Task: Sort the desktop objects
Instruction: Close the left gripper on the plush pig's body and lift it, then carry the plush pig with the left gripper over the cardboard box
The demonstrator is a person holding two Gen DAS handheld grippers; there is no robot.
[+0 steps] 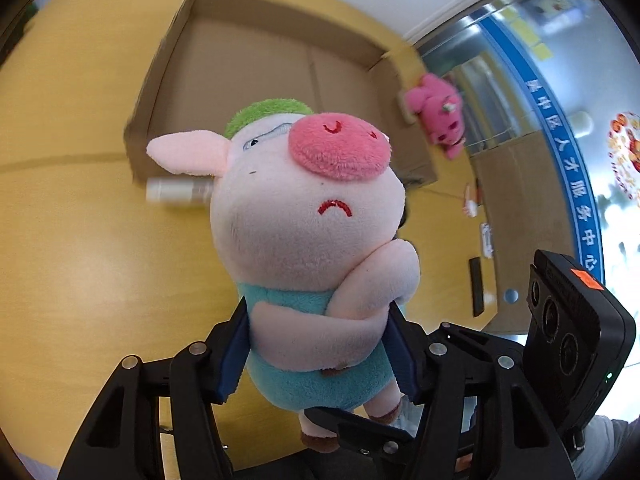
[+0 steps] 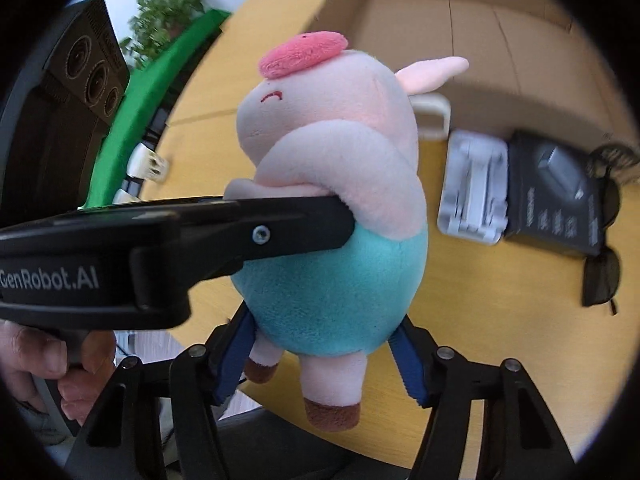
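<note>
Yellow wood makes up the round table (image 1: 80, 260), and on it lies an open cardboard box (image 1: 248, 64), seemingly with nothing in it. Above the table, short of the box, hangs a plush pig (image 1: 308, 240), held at once by both tongs: the left gripper (image 1: 320, 344) is clenched on its teal belly, while the right gripper (image 2: 324, 344) straddles the lower body with its blue pads close against it, though whether they actually press I cannot tell. The pig looks light, soft and squashy, not slippery, so it should sit best pinched across the thick middle, not by a limb. Only the left view shows a white bottle (image 1: 180, 190) beside the box and a pink plush (image 1: 438, 114) at its corner. Only the right view shows a black box (image 2: 556, 204), a white case (image 2: 472, 188) and sunglasses (image 2: 602, 256).
</note>
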